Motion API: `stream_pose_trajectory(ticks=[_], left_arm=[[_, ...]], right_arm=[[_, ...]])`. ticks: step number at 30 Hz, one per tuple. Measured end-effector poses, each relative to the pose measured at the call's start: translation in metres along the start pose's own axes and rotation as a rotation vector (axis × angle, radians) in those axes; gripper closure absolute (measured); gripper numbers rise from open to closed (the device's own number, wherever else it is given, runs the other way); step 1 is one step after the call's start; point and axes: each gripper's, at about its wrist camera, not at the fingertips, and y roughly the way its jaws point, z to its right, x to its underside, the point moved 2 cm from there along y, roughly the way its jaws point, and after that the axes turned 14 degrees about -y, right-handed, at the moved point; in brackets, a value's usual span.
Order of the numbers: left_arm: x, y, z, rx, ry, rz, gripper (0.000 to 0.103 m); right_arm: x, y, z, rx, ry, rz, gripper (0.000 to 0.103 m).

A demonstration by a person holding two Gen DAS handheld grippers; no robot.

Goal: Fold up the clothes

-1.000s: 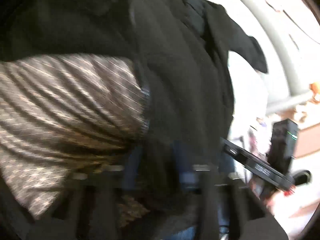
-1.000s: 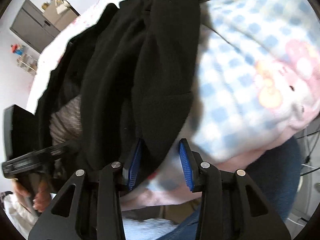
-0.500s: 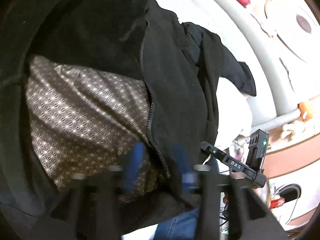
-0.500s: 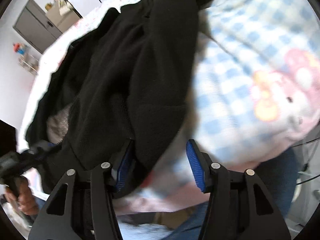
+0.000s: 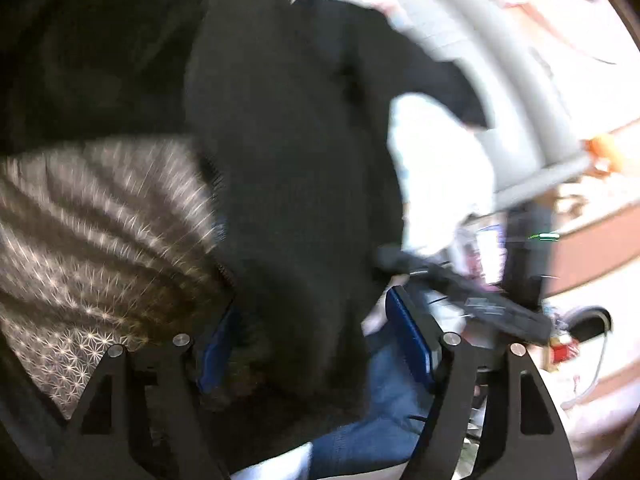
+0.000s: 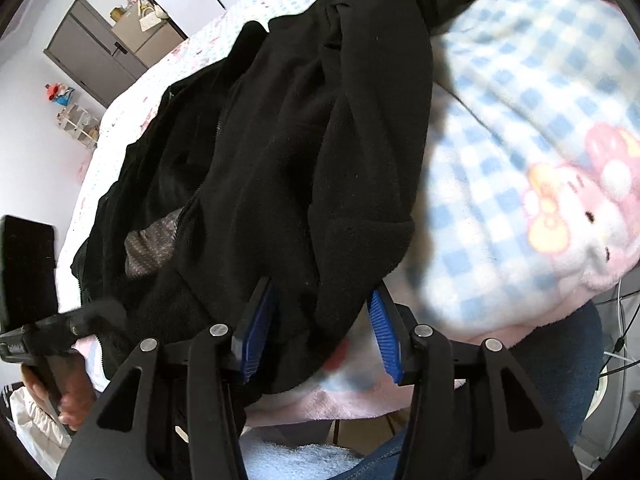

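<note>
A black fleece zip jacket (image 6: 280, 152) with a brown star-patterned lining (image 5: 92, 240) lies spread on a bed. My left gripper (image 5: 316, 344) is open, its blue pads (image 5: 412, 340) either side of the jacket's front hem by the zipper. My right gripper (image 6: 316, 332) is open too, with the jacket's hem edge lying between its blue pads (image 6: 384, 332). The left view is blurred. The right gripper body (image 5: 480, 300) shows at the right of the left wrist view; the left one (image 6: 36, 332) shows at the lower left of the right wrist view.
The jacket rests on a blue-checked blanket with pink cartoon figures (image 6: 540, 152). A grey cabinet (image 6: 100, 48) stands against the far wall. The person's jeans (image 5: 384, 412) are close below the grippers. A grey bed rail (image 5: 532, 112) runs at the right.
Both grippers have opened wider around the jacket's hem. The left view shifted and blurred; the lining now sits lower and further left.
</note>
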Motion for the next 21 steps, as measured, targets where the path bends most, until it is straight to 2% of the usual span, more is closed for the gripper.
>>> stream_pose_trajectory(ticks=[1, 2, 3, 4, 5, 7, 9, 11, 13, 14, 16, 18, 19, 20, 21], left_arm=[[-0.001, 0.006, -0.007, -0.025, -0.026, 0.001, 0.074], [-0.001, 0.007, -0.012, -0.033, -0.053, 0.016, 0.093], [0.000, 0.003, -0.012, -0.023, -0.072, 0.042, 0.096], [0.004, -0.008, -0.004, 0.001, -0.044, 0.089, 0.096], [0.007, -0.019, 0.006, 0.024, -0.012, 0.136, 0.096], [0.017, -0.050, 0.026, 0.043, 0.073, 0.225, 0.096], [0.024, -0.075, 0.026, 0.053, 0.065, 0.280, 0.096], [0.029, -0.084, -0.002, 0.043, -0.006, 0.289, 0.096], [0.034, -0.072, -0.035, 0.017, -0.084, 0.235, 0.096], [0.040, -0.058, -0.058, 0.010, -0.156, 0.178, 0.096], [0.051, -0.040, -0.080, 0.012, -0.208, 0.113, 0.095], [0.055, -0.033, -0.078, 0.017, -0.186, 0.084, 0.095], [0.057, -0.033, -0.074, 0.011, -0.091, -0.008, 0.095], [0.058, -0.032, -0.068, 0.020, -0.067, -0.015, 0.096], [0.060, -0.032, -0.064, 0.017, -0.048, -0.017, 0.096]], right_arm=[[0.001, 0.003, -0.002, -0.007, 0.005, -0.005, 0.054], [0.002, 0.005, -0.004, -0.013, 0.011, -0.011, 0.054], [0.003, 0.008, -0.006, -0.021, 0.013, -0.018, 0.050], [0.002, 0.012, -0.006, -0.034, -0.004, -0.036, 0.037], [0.001, 0.016, -0.006, -0.044, -0.020, -0.052, 0.033], [0.001, 0.024, -0.009, -0.033, -0.036, -0.056, 0.035], [0.000, 0.025, -0.005, -0.020, -0.005, -0.026, 0.034], [-0.001, 0.029, -0.006, 0.012, -0.009, -0.028, 0.034], [-0.002, 0.034, -0.006, 0.046, -0.014, -0.033, 0.031], [-0.002, 0.037, -0.008, 0.068, -0.027, -0.043, 0.031], [-0.001, 0.042, -0.012, 0.112, -0.052, -0.062, 0.031], [-0.001, 0.047, -0.016, 0.156, -0.078, -0.082, 0.031], [0.000, 0.049, -0.018, 0.178, -0.091, -0.092, 0.032], [0.000, 0.050, -0.019, 0.200, -0.101, -0.099, 0.034], [-0.003, 0.044, -0.020, 0.226, -0.098, -0.085, 0.042]])
